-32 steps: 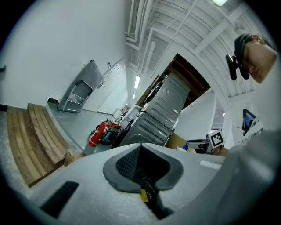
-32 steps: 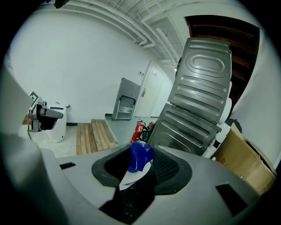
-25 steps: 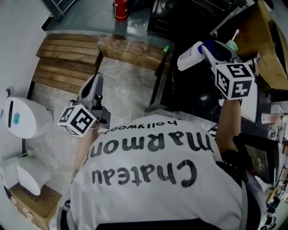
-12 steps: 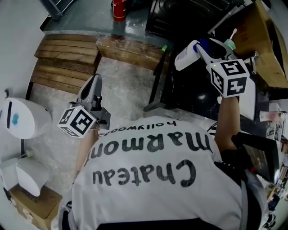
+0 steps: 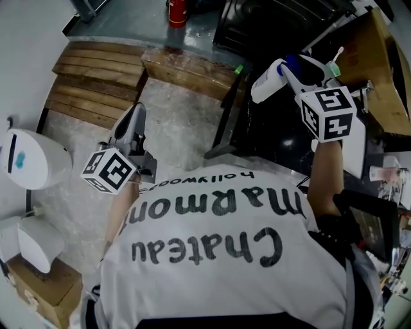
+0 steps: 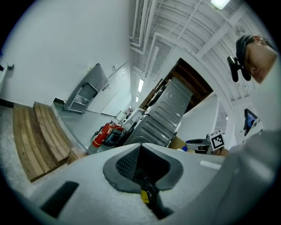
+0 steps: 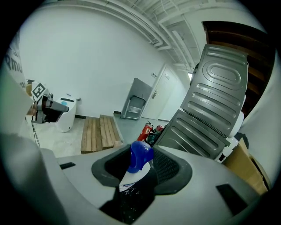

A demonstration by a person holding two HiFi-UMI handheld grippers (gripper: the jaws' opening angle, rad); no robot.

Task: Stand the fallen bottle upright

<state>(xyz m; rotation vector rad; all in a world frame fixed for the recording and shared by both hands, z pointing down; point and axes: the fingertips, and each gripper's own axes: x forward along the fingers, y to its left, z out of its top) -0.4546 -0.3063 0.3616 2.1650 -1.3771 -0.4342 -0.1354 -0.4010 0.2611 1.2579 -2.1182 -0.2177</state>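
A: What is the right gripper (image 7: 141, 159) doing?

B: It is clamping the bottle (image 5: 267, 81). Its jaws are standing partly apart, with the pads pressing on either side of the white body. The blue cap (image 7: 140, 152) is showing between their tips.

A: So where is the bottle sitting?

B: It is not sitting anywhere. It is hanging in that grip, tilted rather than upright, beyond the person's right arm (image 5: 324, 173) and over a dark glossy surface (image 5: 282, 144). In the head view the white body is slanting away to the left of the gripper's marker cube (image 5: 325, 114).

A: And the left gripper (image 6: 141, 162)?

B: Its jaws are lying pressed together with nothing between them. It is hovering well apart from the bottle, at the person's left side, over the pale speckled floor (image 5: 180, 122).

A: What is lying around them?

B: Wooden boards (image 5: 96, 80) are lying on the floor beyond the left gripper, and a red fire extinguisher (image 5: 178, 11) is standing past them. A white rounded appliance (image 5: 29, 160) is standing at the far left, near a cardboard box (image 5: 38, 292). The right gripper view is showing a ribbed grey metal panel (image 7: 217, 99) leaning behind the bottle.
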